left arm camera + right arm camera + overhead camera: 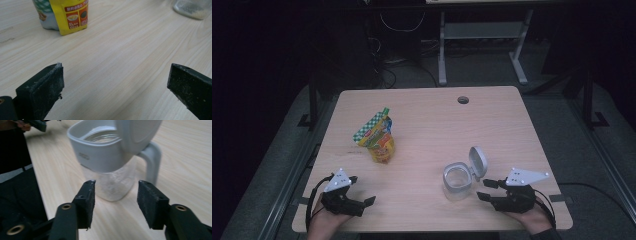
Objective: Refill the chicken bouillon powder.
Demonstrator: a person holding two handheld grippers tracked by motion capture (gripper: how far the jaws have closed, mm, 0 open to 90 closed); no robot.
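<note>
Wooden table [427, 125], snack pouch [377, 137], open-lidded clear jar [458, 180]

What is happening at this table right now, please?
A person holds a gripper in each hand at the near edge of a wooden table. Both grippers are open and hold nothing. The right gripper points at a clear jar with a grey flip lid standing open; the jar sits just ahead of its jaws, untouched. The left gripper is farther from a yellow snack bag, which stands alone on the left side.
</note>
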